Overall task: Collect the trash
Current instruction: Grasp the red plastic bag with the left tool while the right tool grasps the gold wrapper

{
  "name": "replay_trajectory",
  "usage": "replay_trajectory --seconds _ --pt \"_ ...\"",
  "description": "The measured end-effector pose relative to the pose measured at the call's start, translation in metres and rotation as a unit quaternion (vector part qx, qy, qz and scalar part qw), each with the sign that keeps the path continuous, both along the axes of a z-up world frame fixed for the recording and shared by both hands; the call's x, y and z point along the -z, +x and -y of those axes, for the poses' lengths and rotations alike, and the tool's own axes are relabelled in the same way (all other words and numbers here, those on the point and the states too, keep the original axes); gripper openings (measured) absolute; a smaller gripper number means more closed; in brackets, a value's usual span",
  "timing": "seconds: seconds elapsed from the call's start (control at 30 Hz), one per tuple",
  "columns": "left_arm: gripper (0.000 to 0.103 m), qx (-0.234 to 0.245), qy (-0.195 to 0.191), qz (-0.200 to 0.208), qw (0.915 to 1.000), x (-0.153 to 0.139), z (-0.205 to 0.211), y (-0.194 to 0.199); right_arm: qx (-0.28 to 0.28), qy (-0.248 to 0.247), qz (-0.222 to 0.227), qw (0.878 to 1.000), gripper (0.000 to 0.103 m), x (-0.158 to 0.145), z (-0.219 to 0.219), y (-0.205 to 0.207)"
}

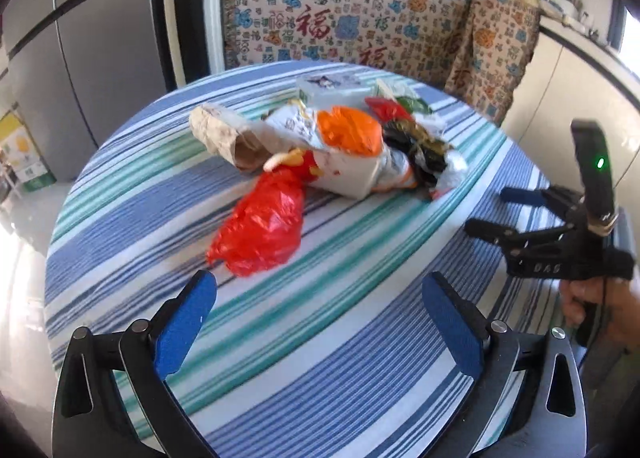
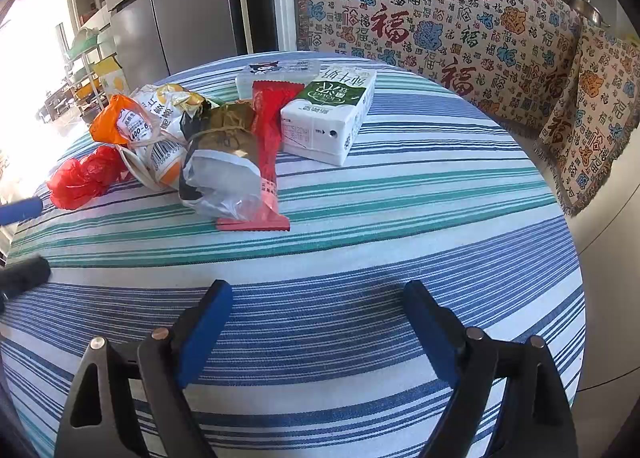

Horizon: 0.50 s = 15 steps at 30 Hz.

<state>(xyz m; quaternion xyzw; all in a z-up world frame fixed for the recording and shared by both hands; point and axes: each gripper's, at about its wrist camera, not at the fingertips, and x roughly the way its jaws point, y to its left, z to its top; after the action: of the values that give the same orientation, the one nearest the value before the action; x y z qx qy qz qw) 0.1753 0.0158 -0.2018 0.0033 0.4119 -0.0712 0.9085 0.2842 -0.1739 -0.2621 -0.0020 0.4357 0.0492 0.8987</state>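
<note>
A heap of trash lies on the round striped table [image 1: 320, 358] [image 2: 400, 217]. It holds a crumpled red plastic bag [image 1: 260, 223] [image 2: 84, 175], an orange-and-white wrapper [image 1: 348, 129] [image 2: 132, 121], a brown paper roll [image 1: 224, 135], a long red wrapper [image 2: 266, 145], a white-and-green milk carton [image 2: 332, 113] and a clear bag [image 2: 224, 185]. My left gripper [image 1: 316, 308] stands open just short of the red bag, nothing between its fingers. My right gripper [image 2: 318, 316] is open over bare cloth, near the table's front. The right gripper [image 1: 492, 213] also shows in the left wrist view, held by a hand [image 1: 592, 302].
A sofa under a patterned throw [image 2: 440, 17] [image 1: 360, 5] runs behind the table, with a matching cushion [image 2: 592, 121]. A grey fridge [image 1: 80, 57] [image 2: 180, 9] stands at the back left. A white plastic box [image 2: 280, 71] lies behind the carton.
</note>
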Motion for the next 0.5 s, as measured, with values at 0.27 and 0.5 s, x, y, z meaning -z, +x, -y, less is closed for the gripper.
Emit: replay_trajectory --seconds 0.27,0.5 --pt "0.097 0.042 -0.006 -0.025 0.9988 0.007 -0.005 0.054 0.0 0.0 0.0 1.0 0.09 0.0 0.001 0.0" --pt "0.037 0.007 -0.028 -0.028 0.9992 0.018 0.0 0.027 -0.037 0.01 0.019 0.999 0.087 -0.013 -0.001 0.0"
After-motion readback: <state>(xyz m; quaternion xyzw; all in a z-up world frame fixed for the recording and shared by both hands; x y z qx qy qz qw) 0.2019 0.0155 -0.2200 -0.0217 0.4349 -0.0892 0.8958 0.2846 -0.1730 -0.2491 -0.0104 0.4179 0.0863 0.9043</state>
